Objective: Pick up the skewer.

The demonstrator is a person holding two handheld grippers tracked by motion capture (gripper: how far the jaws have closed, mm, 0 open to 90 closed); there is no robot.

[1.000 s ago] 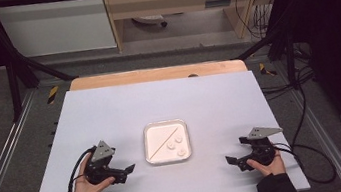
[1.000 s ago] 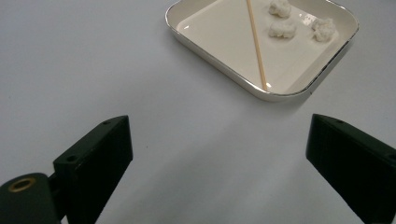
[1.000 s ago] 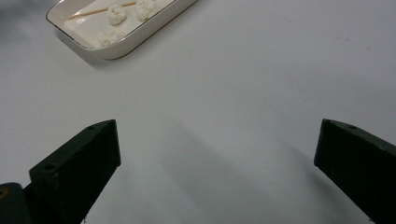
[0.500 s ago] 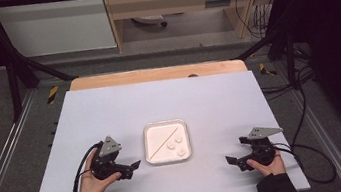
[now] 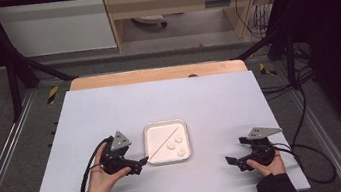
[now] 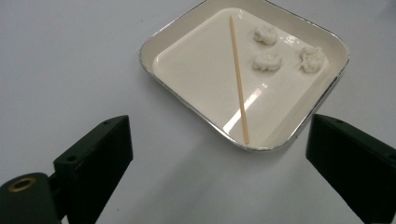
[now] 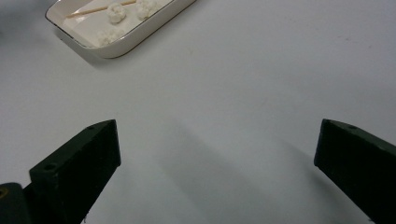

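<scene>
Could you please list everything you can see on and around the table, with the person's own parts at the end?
Tray: one, white, square with a shiny rim, near the table's front middle.
Skewer: one, pale wood, lying diagonally in the tray.
White lumps: three, white, in the tray beside the skewer.
Table: one, pale grey top, with a wooden strip along its far edge.
Cabinet: one, white, on the floor beyond the table.
Left tongs: one, black, open, just left of the tray, aimed at it.
Right tongs: one, black, open, at the table's front right.
</scene>
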